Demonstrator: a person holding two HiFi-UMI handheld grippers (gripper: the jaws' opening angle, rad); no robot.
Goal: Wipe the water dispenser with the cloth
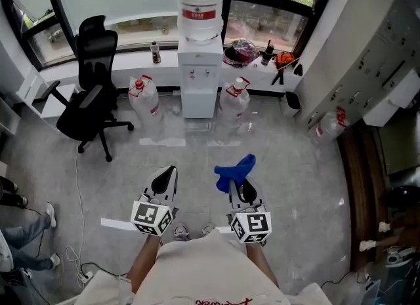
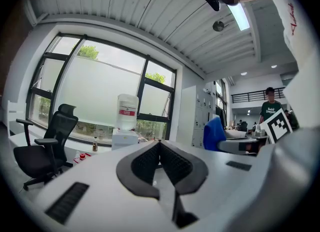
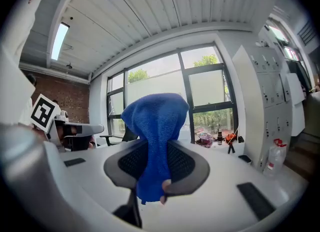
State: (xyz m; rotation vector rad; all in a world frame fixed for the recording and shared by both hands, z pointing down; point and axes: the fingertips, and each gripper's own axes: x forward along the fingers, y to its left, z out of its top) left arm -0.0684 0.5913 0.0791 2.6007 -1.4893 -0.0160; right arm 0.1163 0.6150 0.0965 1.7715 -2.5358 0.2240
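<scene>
Bare floor is stretching clear up to water dispenser front. Left water jug & right water jug are crowding its sides just beside it; office chair is blocking further L.

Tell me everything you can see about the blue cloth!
The cloth is bright blue and looks soft, with a fuzzy, knobbly weave like a towel. It is scrunched up, not spread flat. The right gripper has its jaws shut on the middle of it, so a big bunch puffs out past the jaws and a small end hangs out behind them. Only the jaws touch it. It is held up above the floor, well short of the dispenser by the window.
</scene>
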